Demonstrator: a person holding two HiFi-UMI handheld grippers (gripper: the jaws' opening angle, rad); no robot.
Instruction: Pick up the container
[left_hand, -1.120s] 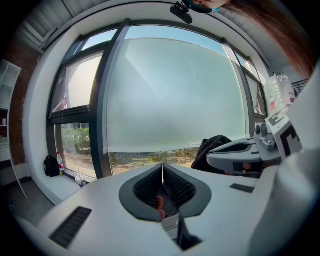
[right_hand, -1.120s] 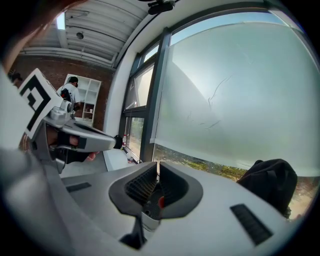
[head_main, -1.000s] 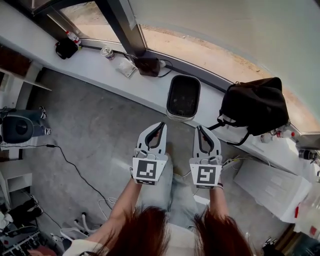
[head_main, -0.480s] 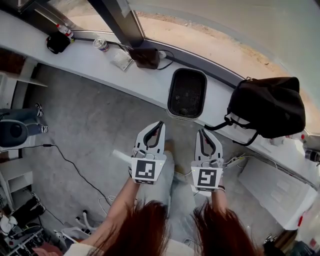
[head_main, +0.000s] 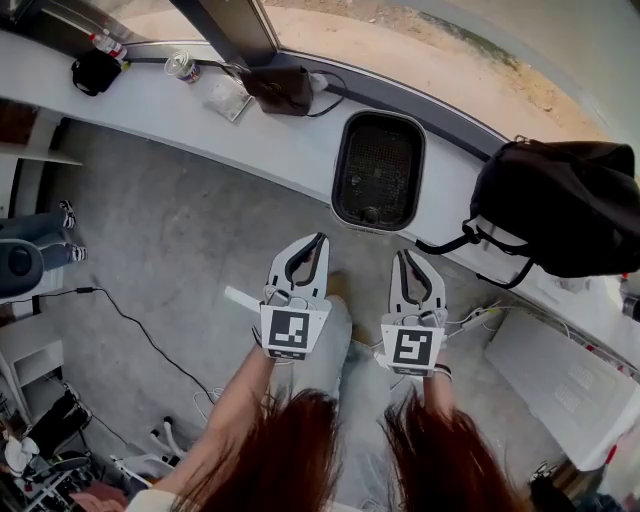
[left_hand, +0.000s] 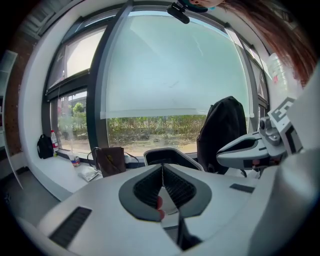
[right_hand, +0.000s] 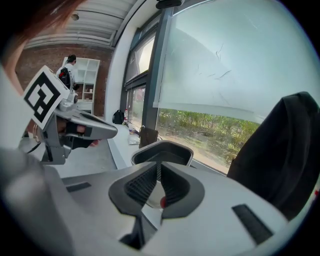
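Note:
The container (head_main: 379, 172) is a dark tub with a pale rounded rim, standing on the white window ledge (head_main: 180, 110). It also shows ahead of the jaws in the left gripper view (left_hand: 167, 156) and the right gripper view (right_hand: 161, 152). My left gripper (head_main: 318, 240) hangs below and left of the container, over the floor, jaws shut with nothing between them. My right gripper (head_main: 403, 257) sits beside it, below the container's right end, also shut and empty. Both are short of the ledge.
A black backpack (head_main: 560, 205) sits on the ledge right of the container. A brown pouch (head_main: 280, 88), a can (head_main: 181, 66) and a small packet (head_main: 226, 98) lie to the left. Cables (head_main: 140, 330) trail on the grey floor. A white box (head_main: 560, 375) stands at right.
The view has shifted so the ledge and container sit slightly lower and nearer. Both grippers stay side by side and shut.

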